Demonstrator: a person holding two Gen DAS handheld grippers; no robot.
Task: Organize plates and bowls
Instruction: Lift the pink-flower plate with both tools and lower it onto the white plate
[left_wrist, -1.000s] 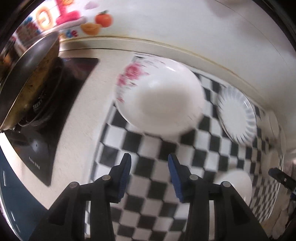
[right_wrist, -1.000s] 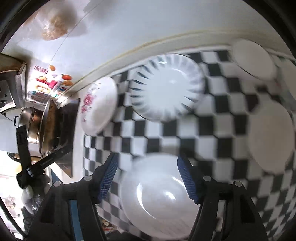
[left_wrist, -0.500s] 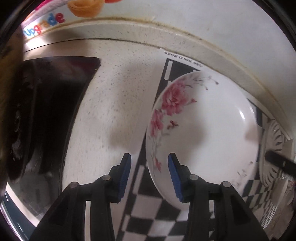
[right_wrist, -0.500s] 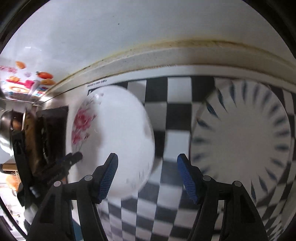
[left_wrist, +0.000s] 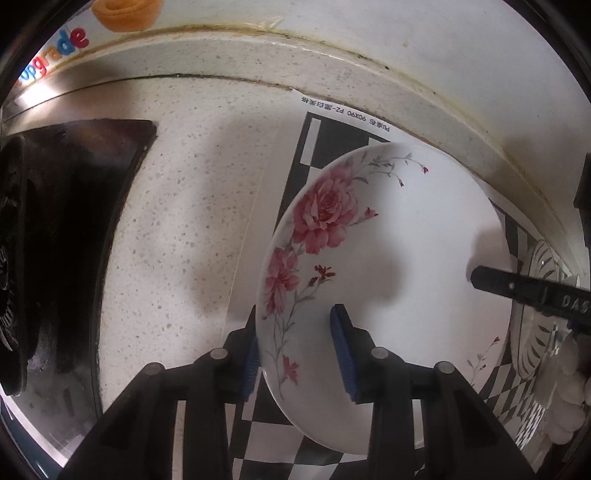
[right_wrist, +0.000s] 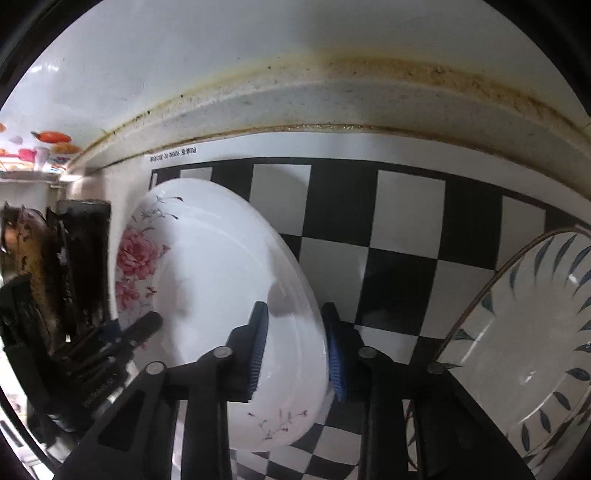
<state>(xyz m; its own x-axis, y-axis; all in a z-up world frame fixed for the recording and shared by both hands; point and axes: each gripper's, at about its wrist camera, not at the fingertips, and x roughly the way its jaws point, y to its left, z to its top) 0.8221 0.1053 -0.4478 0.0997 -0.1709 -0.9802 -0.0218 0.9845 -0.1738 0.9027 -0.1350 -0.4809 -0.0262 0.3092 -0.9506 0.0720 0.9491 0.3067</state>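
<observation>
A white plate with pink roses (left_wrist: 388, 266) lies on the checkered mat (left_wrist: 325, 133). My left gripper (left_wrist: 297, 350) is open, its blue pads either side of the plate's left rim. The same rose plate (right_wrist: 214, 280) shows in the right wrist view. My right gripper (right_wrist: 295, 350) is open, its blue pads straddling the plate's right rim. One right finger (left_wrist: 524, 288) shows over the plate's far side in the left wrist view. A white plate with blue leaf marks (right_wrist: 528, 339) lies to the right on the mat.
A black stove (left_wrist: 66, 229) sits left of the plate on the speckled counter (left_wrist: 192, 184). The wall and its raised ledge (right_wrist: 332, 99) run close behind the mat. Several small white dishes (left_wrist: 565, 398) lie at the far right.
Both grippers have moved in onto the rose plate. Each now has a rim of it between its open pads, left and right. Earlier the right gripper was over another white dish.
</observation>
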